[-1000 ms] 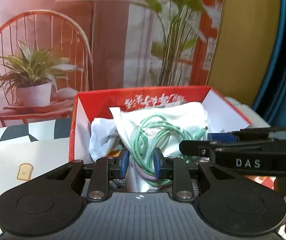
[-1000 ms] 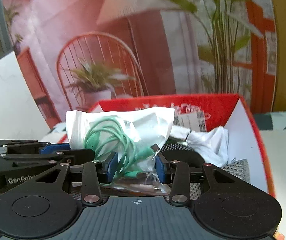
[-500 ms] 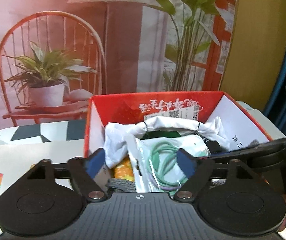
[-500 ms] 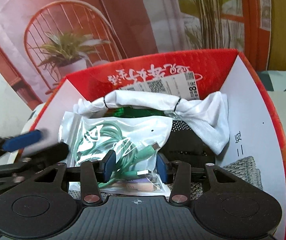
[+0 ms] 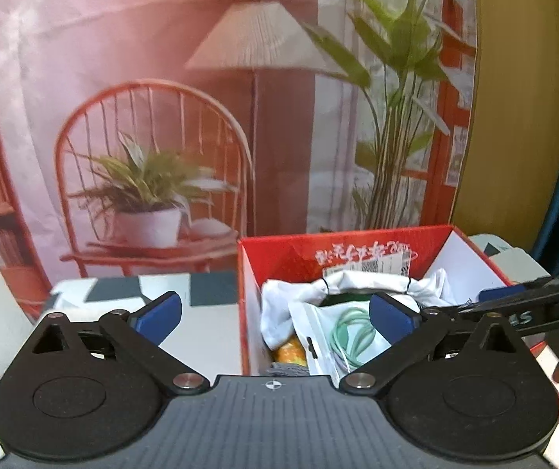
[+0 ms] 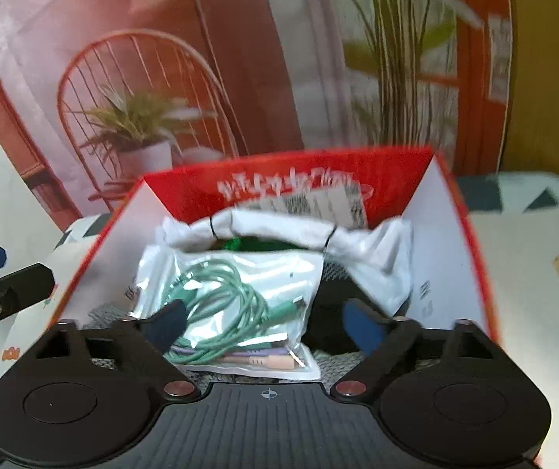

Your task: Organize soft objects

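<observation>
A red cardboard box [image 5: 307,254] [image 6: 279,179] stands on the table. Inside it lies a clear plastic bag of green cable [image 6: 232,297] [image 5: 352,332] on top of a white cloth [image 6: 275,230] [image 5: 279,305] and dark items. My left gripper [image 5: 275,316] is open wide and empty, held back from the box's near left corner. My right gripper [image 6: 267,324] is open and empty just above the bag, its fingers either side of it. The right gripper's side shows in the left wrist view [image 5: 533,305].
An orange item [image 5: 291,349] shows under the cloth. The table [image 5: 201,336] has a white and grey patterned cover [image 6: 533,254] with small printed pictures. A printed backdrop of a chair, lamp and plants [image 5: 154,179] hangs close behind the box.
Both grippers let go of the cable bag, which now lies in the box. The left gripper opened wide and drew back to the left; the right gripper opened and lifted slightly.
</observation>
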